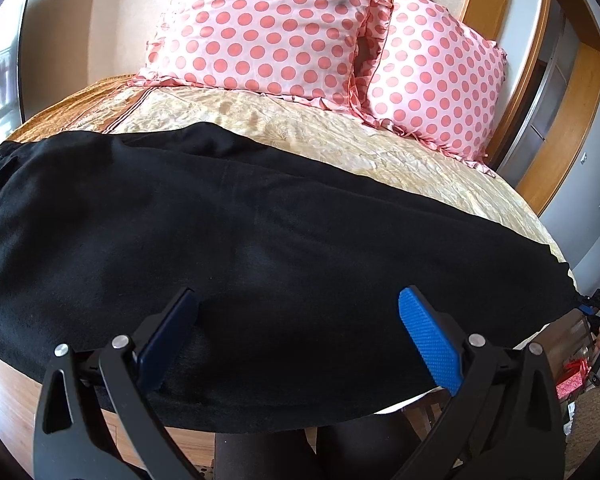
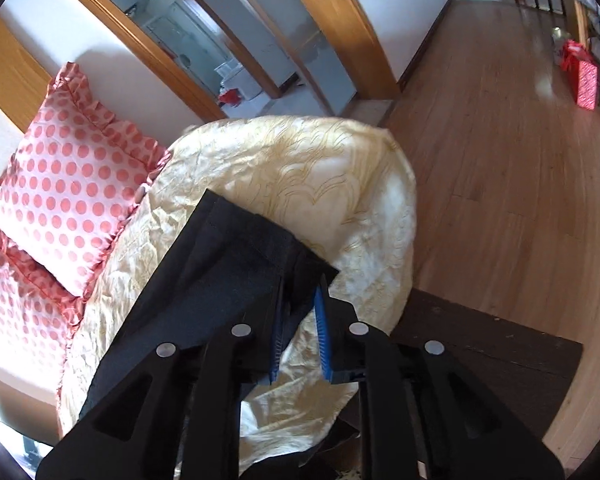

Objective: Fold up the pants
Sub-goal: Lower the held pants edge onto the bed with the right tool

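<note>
Wooden floor (image 2: pixel 500 168) shines beside the bed (image 1: pixel 420 160), and I see wooden door frames behind it. A crinkly, shiny yellow cover lies on the bed. Two puffy pink pillows (image 1: pixel 268 28) with red dots and frilly edges lean at the head. The black pants (image 1: pixel 260 220) look soft and fuzzy. They lie flat across the bed, with the long way running from side to side in my left camera. My left gripper (image 1: pixel 300 320) hangs over the near edge of the pants with its jaws wide and nothing between them. My right gripper (image 2: pixel 300 304) is at the hem end of a leg. Its jaws are narrow, and its blue bumpy pads pinch the edge of the black cloth.
</note>
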The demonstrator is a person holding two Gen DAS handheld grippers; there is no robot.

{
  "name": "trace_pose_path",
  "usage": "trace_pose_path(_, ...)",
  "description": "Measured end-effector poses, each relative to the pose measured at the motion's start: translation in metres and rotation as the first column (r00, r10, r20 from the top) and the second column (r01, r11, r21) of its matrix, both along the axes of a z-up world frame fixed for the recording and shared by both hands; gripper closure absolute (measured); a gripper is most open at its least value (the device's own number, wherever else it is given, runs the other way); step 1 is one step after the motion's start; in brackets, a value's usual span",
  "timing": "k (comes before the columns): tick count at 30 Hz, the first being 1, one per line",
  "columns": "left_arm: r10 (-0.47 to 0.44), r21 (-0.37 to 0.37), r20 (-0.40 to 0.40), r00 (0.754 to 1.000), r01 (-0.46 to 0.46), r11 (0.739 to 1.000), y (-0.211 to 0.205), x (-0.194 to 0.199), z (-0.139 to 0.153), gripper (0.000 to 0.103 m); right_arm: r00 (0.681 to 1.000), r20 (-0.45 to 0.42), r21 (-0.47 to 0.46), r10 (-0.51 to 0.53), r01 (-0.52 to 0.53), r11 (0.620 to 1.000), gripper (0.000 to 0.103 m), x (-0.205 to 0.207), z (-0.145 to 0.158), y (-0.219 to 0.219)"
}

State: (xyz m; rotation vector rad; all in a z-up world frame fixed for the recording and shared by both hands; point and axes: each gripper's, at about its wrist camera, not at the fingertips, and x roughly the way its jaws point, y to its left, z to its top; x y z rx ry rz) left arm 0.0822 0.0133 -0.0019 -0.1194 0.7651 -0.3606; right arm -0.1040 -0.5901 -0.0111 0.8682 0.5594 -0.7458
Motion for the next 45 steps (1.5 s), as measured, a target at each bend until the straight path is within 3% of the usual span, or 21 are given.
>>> trace_pose_path(3, -0.007, 0.000, -0.002, 1.000, 0.007, 1.000, -0.002, 0.001, 0.000, 0.002, 0.999, -0.041, -0.149, -0.014, 0.008, 0.989, 0.084, 0.005, 0.028, 0.006)
trace_pose_path(4, -0.012, 0.001, -0.001, 1.000, 0.012, 1.000, -0.004, 0.001, 0.001, 0.002, 0.999, -0.050, -0.181, 0.011, -0.020, 0.983, 0.078, 0.013, 0.034, 0.005)
trace_pose_path(5, -0.017, 0.002, 0.000, 1.000, 0.017, 1.000, -0.005, 0.001, 0.001, 0.002, 0.997, -0.066, -0.198, 0.048, -0.060, 0.978, 0.064, 0.023, 0.039, 0.004)
trace_pose_path(7, -0.029, 0.007, 0.002, 1.000, 0.029, 1.000, -0.010, 0.001, 0.001, 0.002, 0.982, -0.090, -0.231, 0.167, -0.183, 0.955, 0.057, 0.052, 0.047, 0.004)
trace_pose_path(8, -0.035, 0.009, 0.001, 0.999, 0.035, 0.999, -0.012, 0.001, 0.001, 0.002, 0.960, -0.127, -0.246, 0.251, -0.275, 0.929, 0.057, 0.075, 0.047, 0.005)
trace_pose_path(11, -0.050, 0.016, 0.000, 0.999, 0.050, 0.999, -0.017, 0.001, 0.001, 0.002, 0.877, -0.239, -0.211, 0.417, -0.466, 0.859, 0.058, 0.127, 0.034, 0.009)
trace_pose_path(15, -0.046, 0.034, 0.004, 0.999, 0.046, 0.998, -0.019, 0.000, 0.001, 0.002, 0.696, -0.508, -0.274, 0.507, -0.689, 0.671, 0.058, 0.186, 0.016, 0.031)
trace_pose_path(17, -0.039, 0.036, 0.004, 0.999, 0.039, 0.999, -0.018, 0.000, 0.002, 0.002, 0.614, -0.550, -0.249, 0.567, -0.768, 0.590, 0.058, 0.198, 0.010, 0.035)
trace_pose_path(20, -0.027, 0.037, -0.002, 1.000, 0.027, 0.999, -0.016, 0.003, 0.001, 0.002, 0.544, -0.560, -0.185, 0.624, -0.817, 0.546, 0.058, 0.203, -0.001, 0.034)
trace_pose_path(25, -0.029, 0.039, -0.027, 0.999, 0.030, 0.999, -0.022, 0.011, -0.003, 0.002, 0.500, -0.481, -0.121, 0.720, -0.851, 0.511, 0.057, 0.196, -0.001, 0.021)
trace_pose_path(28, -0.044, 0.053, -0.029, 0.999, 0.045, 0.998, -0.029, 0.013, -0.004, 0.002, 0.471, -0.477, -0.123, 0.742, -0.872, 0.474, 0.045, 0.187, -0.001, 0.024)
trace_pose_path(32, -0.056, 0.063, -0.036, 0.998, 0.059, 0.996, -0.038, 0.016, -0.006, 0.002, 0.482, -0.431, -0.164, 0.763, -0.873, 0.459, 0.044, 0.177, -0.004, 0.021)
trace_pose_path(33, -0.058, 0.065, -0.038, 0.998, 0.060, 0.996, -0.039, 0.018, -0.006, 0.002, 0.479, -0.424, -0.178, 0.769, -0.876, 0.448, 0.047, 0.175, -0.004, 0.022)
trace_pose_path(35, -0.060, 0.066, -0.040, 0.997, 0.063, 0.996, -0.043, 0.019, -0.007, 0.002, 0.455, -0.403, -0.194, 0.794, -0.891, 0.411, 0.063, 0.172, -0.004, 0.025)
trace_pose_path(37, -0.066, 0.068, -0.042, 0.997, 0.068, 0.995, -0.047, 0.021, -0.007, 0.002, 0.445, -0.411, -0.224, 0.796, -0.895, 0.385, 0.089, 0.172, -0.003, 0.030)
trace_pose_path(38, -0.069, 0.067, -0.043, 0.997, 0.072, 0.995, -0.048, 0.021, -0.007, 0.002, 0.445, -0.411, -0.231, 0.796, -0.895, 0.381, 0.094, 0.172, -0.003, 0.031)
trace_pose_path(41, -0.079, 0.066, -0.043, 0.996, 0.081, 0.994, -0.051, 0.021, -0.006, 0.002, 0.454, -0.402, -0.249, 0.795, -0.890, 0.383, 0.098, 0.175, -0.003, 0.030)
trace_pose_path(45, -0.082, 0.063, -0.045, 0.996, 0.084, 0.994, -0.052, 0.021, -0.006, 0.002, 0.520, -0.330, -0.302, 0.788, -0.849, 0.434, 0.099, 0.179, 0.009, 0.019)
